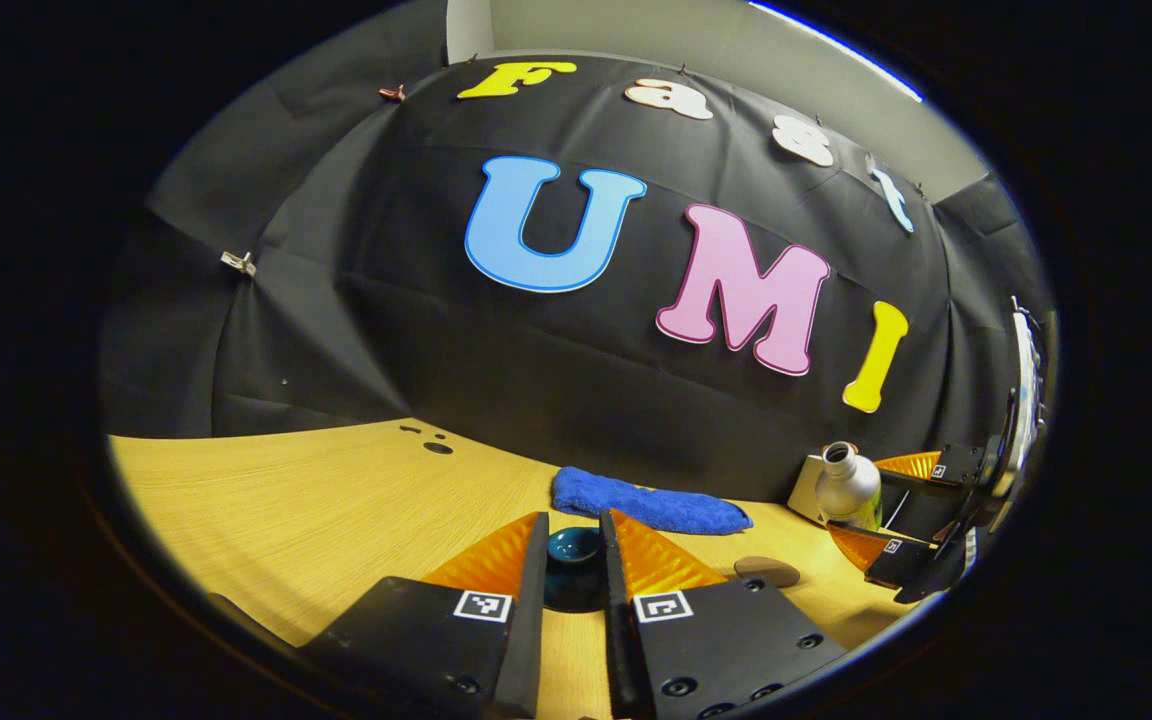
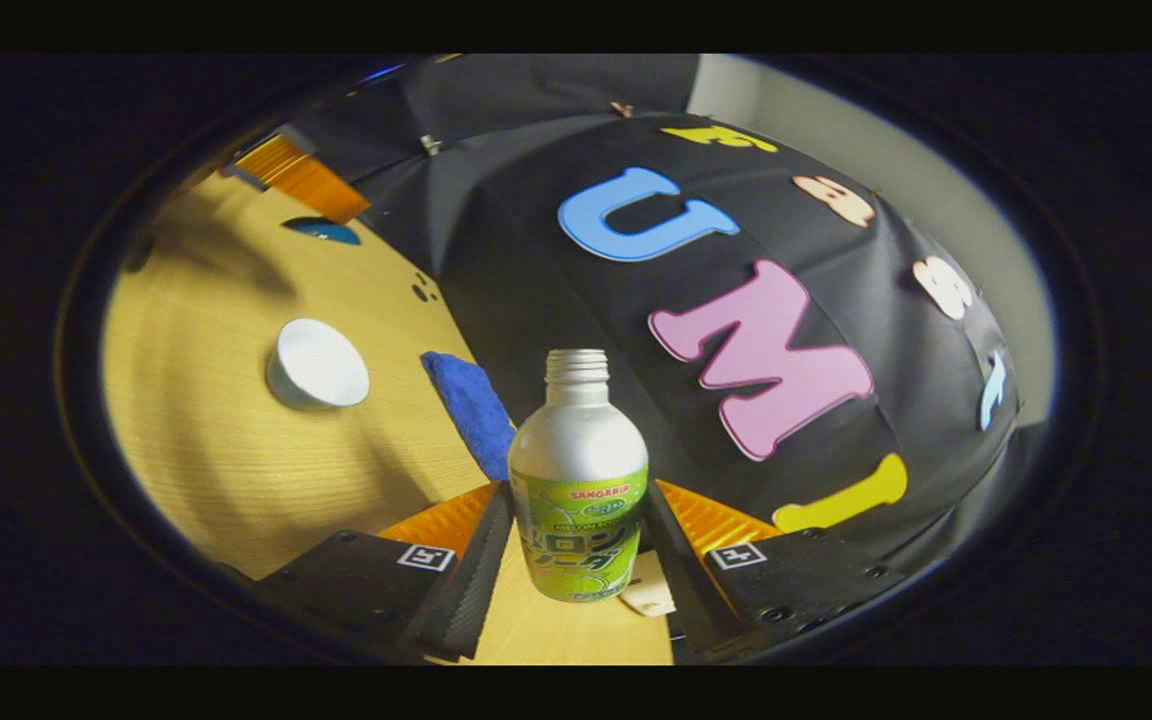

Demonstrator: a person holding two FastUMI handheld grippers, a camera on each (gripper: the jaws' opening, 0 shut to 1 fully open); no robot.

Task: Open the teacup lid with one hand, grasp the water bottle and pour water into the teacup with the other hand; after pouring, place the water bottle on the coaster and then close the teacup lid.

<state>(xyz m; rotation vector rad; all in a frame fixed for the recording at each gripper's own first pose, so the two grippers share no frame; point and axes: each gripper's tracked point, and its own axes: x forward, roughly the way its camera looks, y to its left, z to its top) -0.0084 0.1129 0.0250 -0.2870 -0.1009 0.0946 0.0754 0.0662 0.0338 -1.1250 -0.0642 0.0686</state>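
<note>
My left gripper is shut on the dark teal teacup lid, held over the wooden table. In the right gripper view that lid shows far off at the upper left. The open white teacup stands on the table between the two grippers; its white side peeks out behind the bottle in the left gripper view. My right gripper is shut on the silver water bottle with a green label and no cap. It is held tilted above the table. The coaster lies just below it.
A blue cloth lies crumpled by the black wall, beyond the cup. The brown coaster sits on the table to the right of my left fingers. Bare wood stretches to the left.
</note>
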